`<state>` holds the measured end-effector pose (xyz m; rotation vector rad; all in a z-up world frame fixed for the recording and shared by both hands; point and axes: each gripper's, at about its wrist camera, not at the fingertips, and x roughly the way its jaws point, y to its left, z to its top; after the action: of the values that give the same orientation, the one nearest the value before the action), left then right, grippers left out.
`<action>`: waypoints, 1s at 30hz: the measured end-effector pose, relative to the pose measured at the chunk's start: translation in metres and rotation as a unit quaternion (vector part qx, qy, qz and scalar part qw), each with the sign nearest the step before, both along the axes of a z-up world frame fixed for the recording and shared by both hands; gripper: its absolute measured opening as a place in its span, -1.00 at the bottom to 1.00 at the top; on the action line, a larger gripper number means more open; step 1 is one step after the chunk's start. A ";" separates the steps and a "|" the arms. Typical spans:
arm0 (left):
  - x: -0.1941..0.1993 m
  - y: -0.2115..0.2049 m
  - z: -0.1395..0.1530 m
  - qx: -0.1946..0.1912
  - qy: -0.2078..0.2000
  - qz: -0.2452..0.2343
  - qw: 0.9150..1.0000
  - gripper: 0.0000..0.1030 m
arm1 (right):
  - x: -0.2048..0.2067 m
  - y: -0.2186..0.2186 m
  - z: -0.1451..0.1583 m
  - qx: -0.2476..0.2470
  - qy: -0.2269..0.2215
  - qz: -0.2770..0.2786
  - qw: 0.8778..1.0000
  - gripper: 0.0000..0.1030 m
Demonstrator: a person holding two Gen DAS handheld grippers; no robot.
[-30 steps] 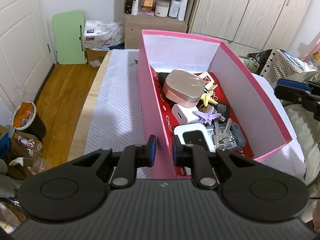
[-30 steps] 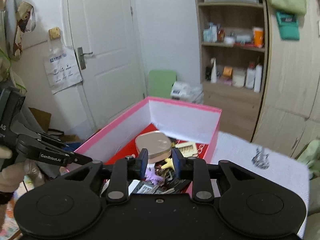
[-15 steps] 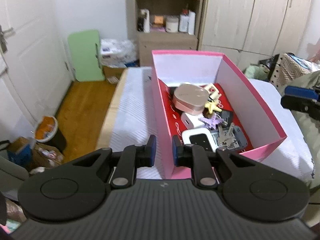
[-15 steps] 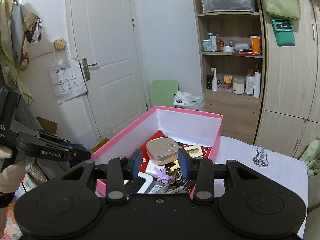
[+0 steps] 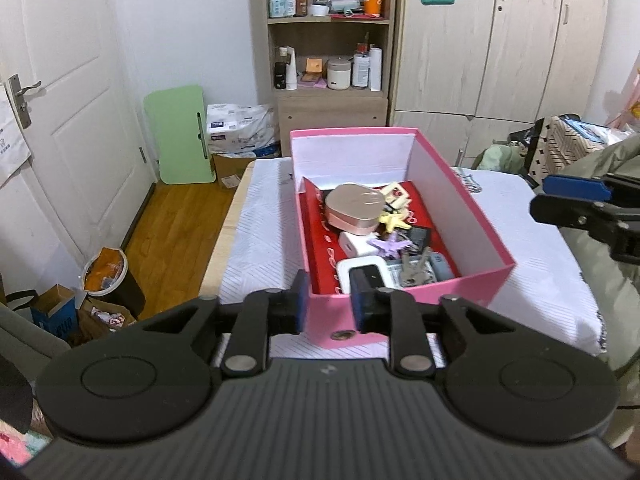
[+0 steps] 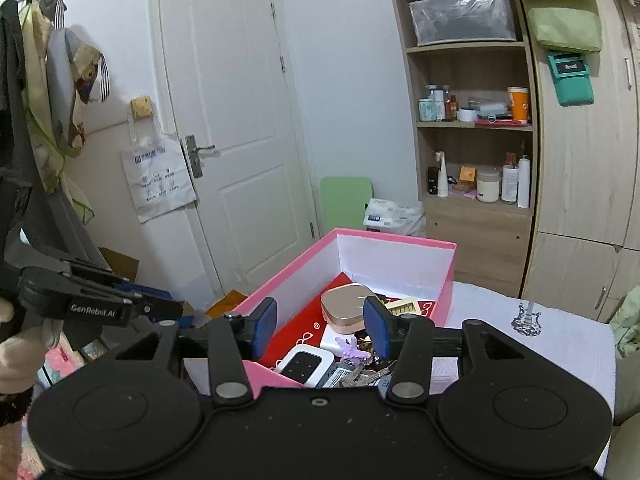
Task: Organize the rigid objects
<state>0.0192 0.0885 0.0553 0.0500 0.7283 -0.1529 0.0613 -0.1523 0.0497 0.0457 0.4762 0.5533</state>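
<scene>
Both grippers have drawn back from the pink box (image 5: 404, 292) since a second ago, and the right gripper's (image 6: 320, 322) fingers have spread wide; the left gripper (image 5: 329, 300) hovers parted and empty at the box's near wall; the box sits on a white-covered table (image 5: 260, 240), holding a rose-gold case (image 5: 354, 210), a white charger (image 5: 354, 244), keys (image 5: 412, 274); the right gripper grips nothing.

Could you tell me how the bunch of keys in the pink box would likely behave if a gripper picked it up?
The bunch of keys looks like loose metal pieces, so it would probably dangle and shift rather than stay stiff. Smooth metal may slip between the pads. It lies tangled among other items in the pink box, so neighbours might drag along.
</scene>
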 end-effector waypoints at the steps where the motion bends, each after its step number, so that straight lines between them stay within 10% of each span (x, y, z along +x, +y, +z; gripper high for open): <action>1: -0.003 -0.003 0.002 -0.001 0.001 0.000 1.000 -0.22 | -0.003 -0.002 0.001 0.001 0.000 -0.002 1.000 0.05; 7: -0.021 -0.018 0.009 -0.012 -0.004 -0.003 1.000 0.42 | -0.021 -0.015 0.007 0.000 0.003 -0.035 0.999 0.50; 9: -0.025 -0.021 0.008 -0.019 -0.002 -0.001 1.000 0.66 | -0.027 -0.018 0.008 0.003 0.002 -0.062 0.998 1.00; 13: -0.028 -0.028 0.003 -0.016 0.002 0.021 1.000 0.95 | -0.041 -0.027 0.011 0.007 0.000 -0.113 0.994 1.00; 30: -0.049 -0.059 -0.016 -0.023 -0.008 0.038 0.999 0.95 | -0.079 -0.038 -0.004 -0.001 0.044 -0.143 0.989 1.00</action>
<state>-0.0303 0.0298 0.0397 -0.0193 0.7104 -0.0965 -0.0181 -0.1899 0.0452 0.1340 0.5454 0.2704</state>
